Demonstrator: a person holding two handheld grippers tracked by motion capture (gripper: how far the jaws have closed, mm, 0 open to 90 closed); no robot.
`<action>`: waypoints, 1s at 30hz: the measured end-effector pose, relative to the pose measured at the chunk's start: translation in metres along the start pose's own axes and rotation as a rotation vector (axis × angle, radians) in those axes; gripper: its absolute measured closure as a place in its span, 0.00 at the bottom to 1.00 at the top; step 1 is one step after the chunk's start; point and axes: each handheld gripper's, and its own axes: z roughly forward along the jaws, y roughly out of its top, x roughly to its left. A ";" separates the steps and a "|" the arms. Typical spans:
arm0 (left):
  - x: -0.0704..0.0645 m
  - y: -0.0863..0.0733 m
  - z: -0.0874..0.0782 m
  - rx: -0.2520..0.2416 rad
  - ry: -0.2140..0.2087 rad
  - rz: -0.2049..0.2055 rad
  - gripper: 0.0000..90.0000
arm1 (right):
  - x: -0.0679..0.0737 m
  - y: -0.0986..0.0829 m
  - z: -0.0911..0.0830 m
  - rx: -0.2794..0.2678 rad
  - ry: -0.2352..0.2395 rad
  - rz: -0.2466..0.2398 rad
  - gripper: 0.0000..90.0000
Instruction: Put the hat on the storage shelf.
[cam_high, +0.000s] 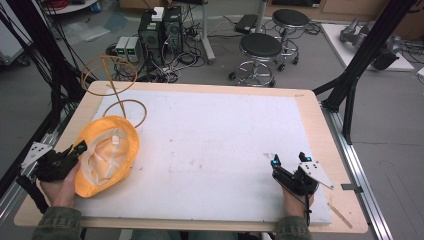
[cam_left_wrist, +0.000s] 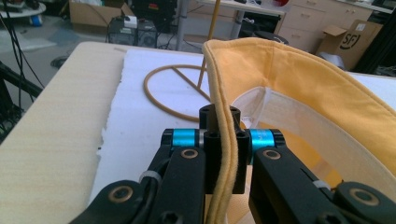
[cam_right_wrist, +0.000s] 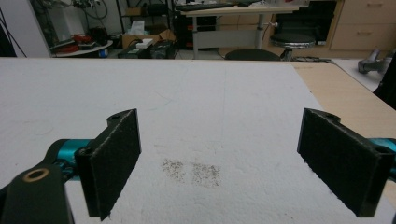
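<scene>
We saw the left gripper (cam_left_wrist: 223, 140) clenched on the brim of the yellow fabric hat (cam_high: 107, 152), which lay upside down at the left of the white foam board (cam_high: 215, 150), beside a thin wooden hat stand (cam_high: 117, 87). The right gripper (cam_right_wrist: 219, 163) rested on the board, jaws wide apart, grasping nothing.

High view: fixed above the near edge of the desk (cam_high: 320, 125), facing forward and down; whole top visible, stools (cam_high: 260, 47) beyond.
Left gripper view: low at the desk's left edge, very close to the yellow hat (cam_left_wrist: 299, 88), facing its far side.
Right gripper view: low, near the desk's right corner, facing across the white mat (cam_right_wrist: 196, 98); mat shared with high view.
</scene>
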 end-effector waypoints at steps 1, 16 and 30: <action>-0.001 0.001 -0.001 -0.008 0.000 0.001 0.98 | 0.001 0.000 0.001 0.003 -0.002 -0.003 0.14; -0.024 0.029 -0.011 -0.179 0.136 0.120 0.98 | 0.005 0.001 0.005 0.000 -0.008 -0.020 0.14; -0.043 0.070 -0.029 -0.293 0.250 0.184 0.98 | 0.011 0.002 0.005 0.000 -0.009 -0.036 0.14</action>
